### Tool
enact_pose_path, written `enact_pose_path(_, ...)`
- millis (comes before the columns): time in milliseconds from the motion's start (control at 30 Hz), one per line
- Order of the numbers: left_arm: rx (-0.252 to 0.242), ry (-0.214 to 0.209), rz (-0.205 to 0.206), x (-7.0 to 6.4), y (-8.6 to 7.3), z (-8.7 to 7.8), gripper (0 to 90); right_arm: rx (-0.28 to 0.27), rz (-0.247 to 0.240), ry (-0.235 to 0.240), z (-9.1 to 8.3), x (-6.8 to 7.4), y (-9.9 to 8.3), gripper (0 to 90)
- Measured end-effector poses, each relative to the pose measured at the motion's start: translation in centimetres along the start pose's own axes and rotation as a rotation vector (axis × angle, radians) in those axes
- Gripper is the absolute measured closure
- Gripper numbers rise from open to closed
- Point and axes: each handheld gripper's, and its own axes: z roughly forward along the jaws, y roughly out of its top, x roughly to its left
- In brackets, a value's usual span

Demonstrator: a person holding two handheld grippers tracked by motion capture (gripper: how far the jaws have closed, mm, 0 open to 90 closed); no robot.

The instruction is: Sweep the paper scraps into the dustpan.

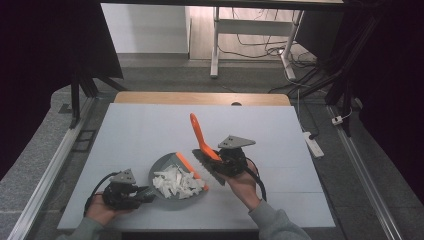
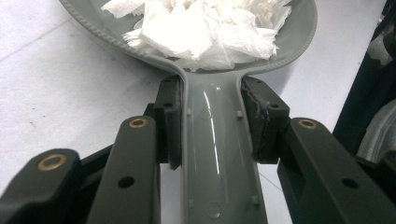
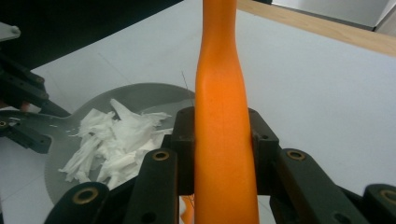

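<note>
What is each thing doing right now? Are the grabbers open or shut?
Left gripper: shut on the dustpan handle.
Right gripper: shut on the brush handle.
Dustpan: on the table, full of paper scraps.
Paper scraps: piled in the dustpan.
Brush: lifted, handle tilted up, bristles at the dustpan's edge.

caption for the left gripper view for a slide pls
Left hand-held gripper shut on the grey dustpan handle, white paper scraps piled in its pan.

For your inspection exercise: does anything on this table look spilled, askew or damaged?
Nothing spilled: the paper scraps all lie inside the dustpan, held by the left gripper. One oddity: in the left gripper view a pad looks frayed along its edge. The right gripper holds the brush.
</note>
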Motion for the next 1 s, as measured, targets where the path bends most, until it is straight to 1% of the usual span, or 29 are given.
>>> enact_pose_path(67,-0.01,0.001,0.005,0.1,0.0,-0.2,61.6,-0.008,0.007,-0.009,-0.3,-0.5,0.0,70.4)
enact_pose_path(200,-0.039,0.014,-0.003,0.1,0.0,-0.4,61.6,-0.018,0.019,-0.021,-0.9,-1.3,0.1,70.3)
enact_pose_path(367,-0.067,0.03,-0.025,0.1,0.0,-0.6,61.6,-0.028,0.025,-0.027,-1.6,-2.1,0.0,70.4)
enact_pose_path(500,-0.079,0.058,-0.045,0.1,0.1,-0.7,61.5,-0.033,0.029,-0.032,-2.1,-2.6,-0.2,70.4)
enact_pose_path(667,-0.109,0.083,-0.063,0.0,0.2,-1.0,61.5,-0.035,0.022,-0.037,-2.6,-3.1,-0.3,70.4)
enact_pose_path(733,-0.123,0.087,-0.072,0.0,0.2,-1.2,61.5,-0.038,0.016,-0.037,-2.8,-3.2,-0.4,70.4)
enact_pose_path(900,-0.15,0.112,-0.092,-0.1,0.3,-1.4,61.5,-0.05,0.013,-0.032,-3.4,-3.6,-0.5,70.4)
enact_pose_path(1000,-0.176,0.126,-0.11,-0.2,0.4,-1.6,61.5,-0.055,0.01,-0.027,-3.8,-3.9,-0.5,70.4)
